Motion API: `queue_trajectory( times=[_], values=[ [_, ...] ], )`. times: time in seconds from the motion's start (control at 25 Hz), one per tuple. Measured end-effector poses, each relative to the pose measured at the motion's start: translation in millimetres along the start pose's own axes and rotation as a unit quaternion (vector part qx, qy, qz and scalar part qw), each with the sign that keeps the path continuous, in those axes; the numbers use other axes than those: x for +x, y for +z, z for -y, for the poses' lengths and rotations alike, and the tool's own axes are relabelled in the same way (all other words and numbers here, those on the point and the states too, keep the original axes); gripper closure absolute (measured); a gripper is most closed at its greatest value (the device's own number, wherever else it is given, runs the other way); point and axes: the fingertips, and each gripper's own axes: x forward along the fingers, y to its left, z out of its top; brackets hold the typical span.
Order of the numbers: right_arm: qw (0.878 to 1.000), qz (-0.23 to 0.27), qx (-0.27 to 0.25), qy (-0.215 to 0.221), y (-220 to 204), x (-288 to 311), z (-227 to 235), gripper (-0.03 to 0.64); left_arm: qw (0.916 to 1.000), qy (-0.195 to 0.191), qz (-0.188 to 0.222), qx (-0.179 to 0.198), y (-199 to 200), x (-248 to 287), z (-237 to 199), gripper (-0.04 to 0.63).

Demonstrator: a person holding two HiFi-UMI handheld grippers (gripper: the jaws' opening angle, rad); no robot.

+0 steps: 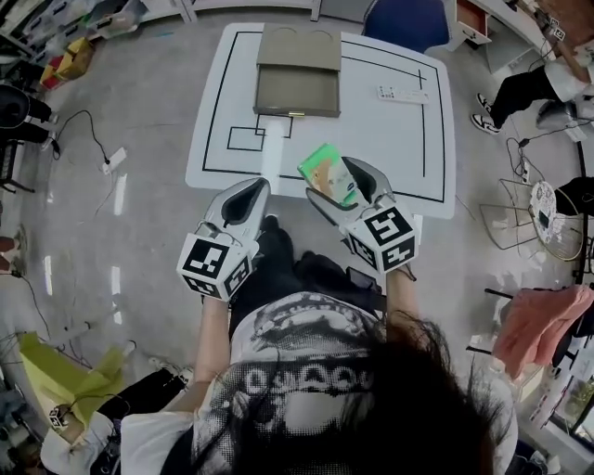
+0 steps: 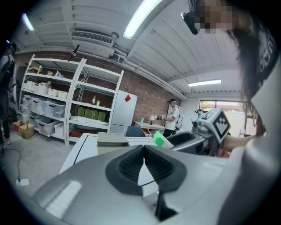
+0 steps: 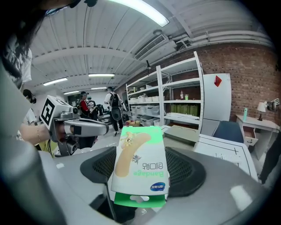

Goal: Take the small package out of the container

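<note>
White tabletop (image 1: 408,148), ruled with black rectangles. The container (image 1: 297,88), a khaki box with its lid laid open toward the far edge, stands at the tabletop's far side. A blue chair (image 1: 408,23) stands beyond the tabletop.

Right gripper (image 1: 331,182), held over the tabletop's near edge and well apart from the container. Its jaws are closed onto the two broad faces of the small package (image 3: 140,169), which stands between the ribbed black pads.

Left gripper (image 2: 143,151), beside the right one and just short of the tabletop's near edge. Its pads meet at the tips, with only a thin wedge of light below them and nothing between them.

The small package is a flat carton, white on its lower part and green at the far end, with a green hang tab at the end nearest the gripper body. Its long axis runs along the jaws, and the far end projects past the tips toward the container. In the right gripper view its print reads upside down: "Bandage" in green, a line of Korean characters, and a blue oval logo too small to read. The carton also shows a drawn beige plaster strip bearing cartoon figures.

A small white flat device (image 1: 401,94) lies on the tabletop to the right of the container.
</note>
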Motion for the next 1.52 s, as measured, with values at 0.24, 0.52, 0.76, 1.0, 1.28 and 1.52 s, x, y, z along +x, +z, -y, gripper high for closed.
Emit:
queue_trajectory(
  times=[0.24, 0.52, 0.76, 1.0, 1.28, 1.52],
  values=[
    [1.000, 0.009, -0.009, 0.020, -17, -31, -18, 0.259, 0.9996, 0.029, 0.003, -0.002, -14, -27, 35, 0.595],
    [0.999, 0.021, -0.013, 0.031, -28, -58, -34, 0.259, 0.9991, 0.040, 0.010, 0.005, -19, -46, 65, 0.595],
    [0.999, 0.026, -0.017, 0.038, -40, -73, -46, 0.259, 0.9992, 0.037, 0.010, 0.012, -27, -55, 86, 0.595],
    [0.998, 0.029, -0.022, 0.044, -50, -97, -52, 0.259, 0.9992, 0.032, 0.010, 0.019, -27, -59, 113, 0.595],
    [0.998, 0.026, -0.025, 0.047, -54, -90, -57, 0.259, 0.9993, 0.028, 0.008, 0.022, -31, -60, 112, 0.595],
    [0.998, 0.028, -0.028, 0.053, -54, -91, -59, 0.259, 0.9991, 0.034, 0.008, 0.023, -32, -64, 114, 0.595]
  ],
)
